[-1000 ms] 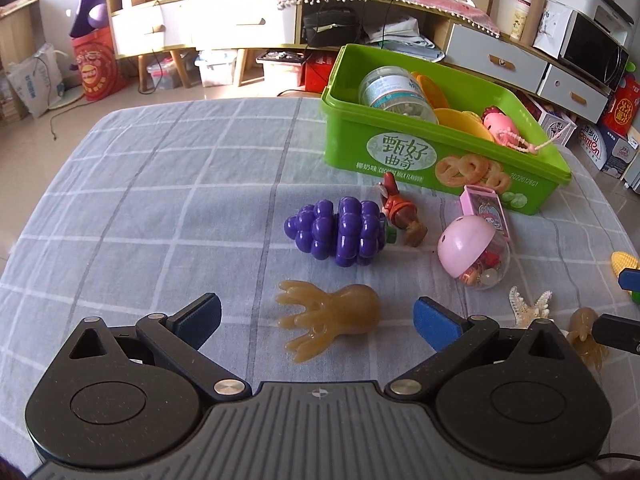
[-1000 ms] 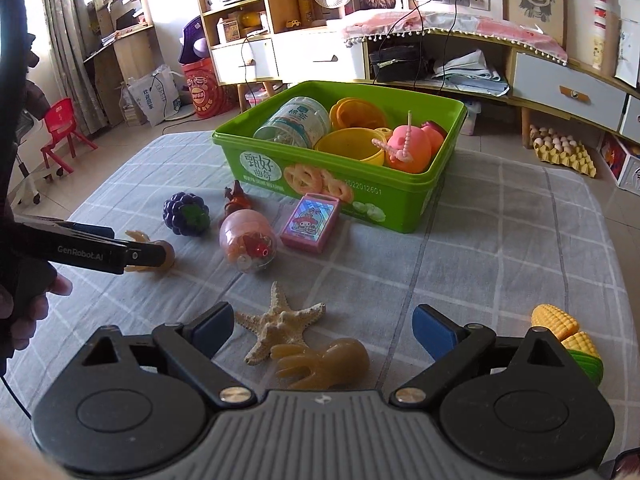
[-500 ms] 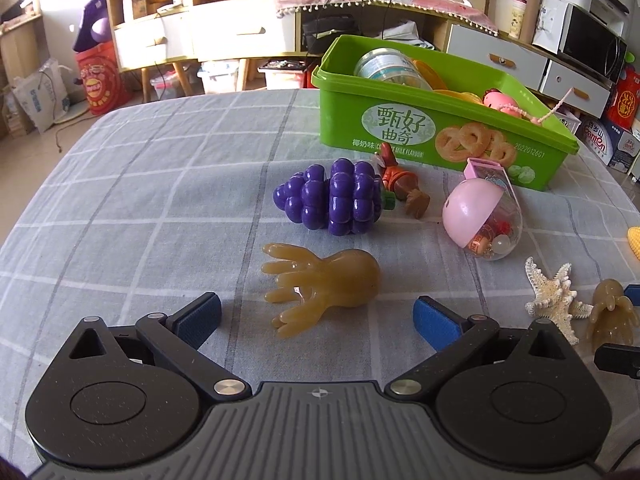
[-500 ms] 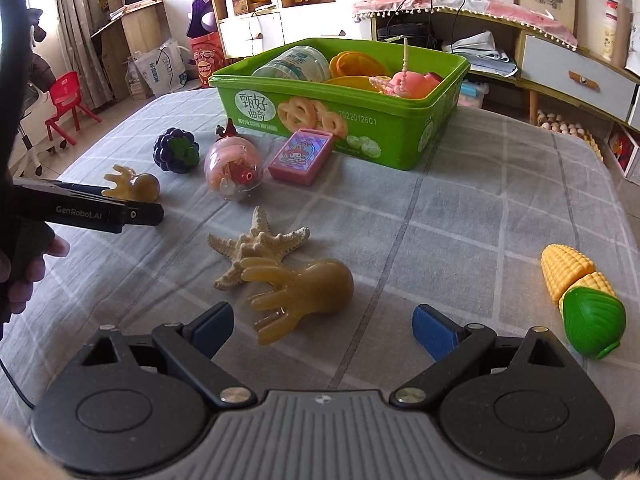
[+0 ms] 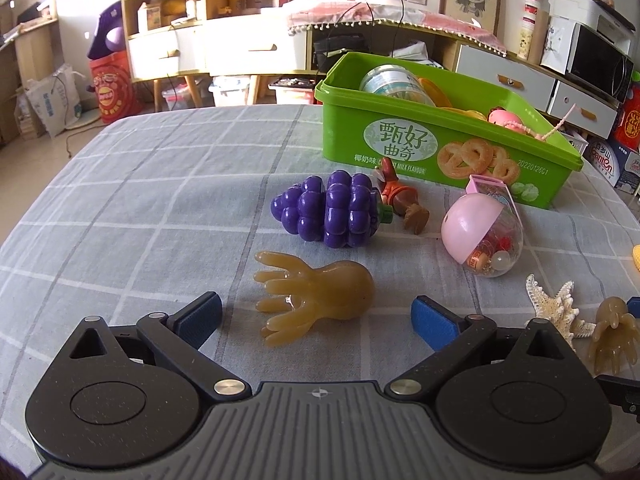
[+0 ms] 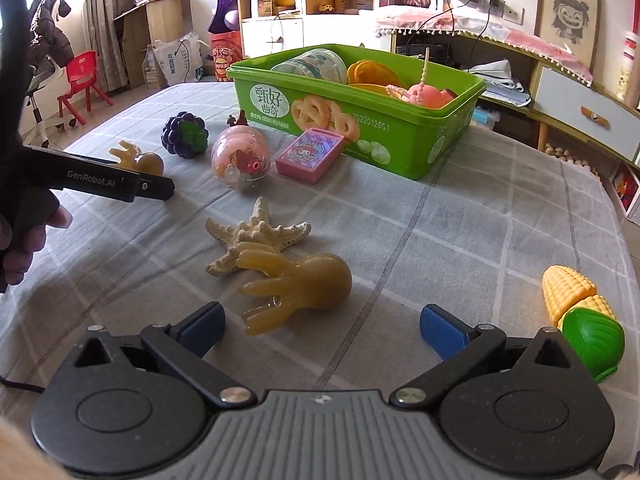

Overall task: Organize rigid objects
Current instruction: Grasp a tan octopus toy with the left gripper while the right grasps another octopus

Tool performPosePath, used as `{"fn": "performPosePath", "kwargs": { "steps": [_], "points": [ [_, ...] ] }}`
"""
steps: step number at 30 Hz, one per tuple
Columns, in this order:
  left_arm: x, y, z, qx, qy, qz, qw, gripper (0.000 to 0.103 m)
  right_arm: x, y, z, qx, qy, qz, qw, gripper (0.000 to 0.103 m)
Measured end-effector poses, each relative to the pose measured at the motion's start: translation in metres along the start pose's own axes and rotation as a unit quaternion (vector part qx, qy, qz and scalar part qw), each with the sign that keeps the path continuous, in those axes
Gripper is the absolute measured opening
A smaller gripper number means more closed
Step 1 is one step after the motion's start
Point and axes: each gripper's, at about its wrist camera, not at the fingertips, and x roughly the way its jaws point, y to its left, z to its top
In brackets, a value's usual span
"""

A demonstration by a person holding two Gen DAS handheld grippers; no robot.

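My left gripper (image 5: 316,316) is open, its blue pads on either side of an amber octopus toy (image 5: 320,294) lying on the grey checked cloth. My right gripper (image 6: 322,326) is open around a second amber octopus (image 6: 298,284), which touches a pale starfish (image 6: 256,232). Purple grapes (image 5: 328,210), a small brown-red figure (image 5: 402,200), a pink capsule ball (image 5: 482,234) and a pink card box (image 6: 310,154) lie in front of the green bin (image 5: 404,152). The bin holds a jar, yellow dishes and a pink toy.
A toy corn cob (image 6: 580,300) lies at the right in the right wrist view. The left gripper's body (image 6: 96,178) and the hand holding it show at the left of that view. Shelves, drawers and a microwave stand beyond the table.
Both grippers have come lower and closer to their octopus toys, which now sit between the open fingers. Nothing has been gripped.
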Motion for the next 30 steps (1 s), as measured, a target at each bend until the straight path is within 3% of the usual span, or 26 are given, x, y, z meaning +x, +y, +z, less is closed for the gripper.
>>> {"fn": "performPosePath", "kwargs": {
  "steps": [4,7,17,21,30],
  "points": [
    [0.0,-0.001,0.004,-0.003,-0.003,-0.003,1.0,0.09,0.0,-0.002,0.003,0.013,0.003,0.002,1.0,0.083],
    [0.001,-0.002,0.005,-0.004,-0.005,-0.004,1.0,0.086,-0.001,-0.006,0.005,0.025,0.0,0.007,1.0,0.076],
    [-0.001,-0.004,0.01,-0.012,-0.007,-0.002,0.9999,0.062,-0.004,-0.008,0.013,0.049,-0.004,0.035,0.998,0.041],
    [-0.001,-0.005,0.011,-0.013,-0.005,-0.003,0.9999,0.062,-0.005,-0.008,0.015,0.056,-0.002,0.046,0.997,0.027],
    [-0.002,-0.005,0.018,-0.014,0.021,-0.021,0.9995,0.061,-0.005,-0.007,0.021,0.065,0.008,0.042,0.997,0.026]
  ]
}}
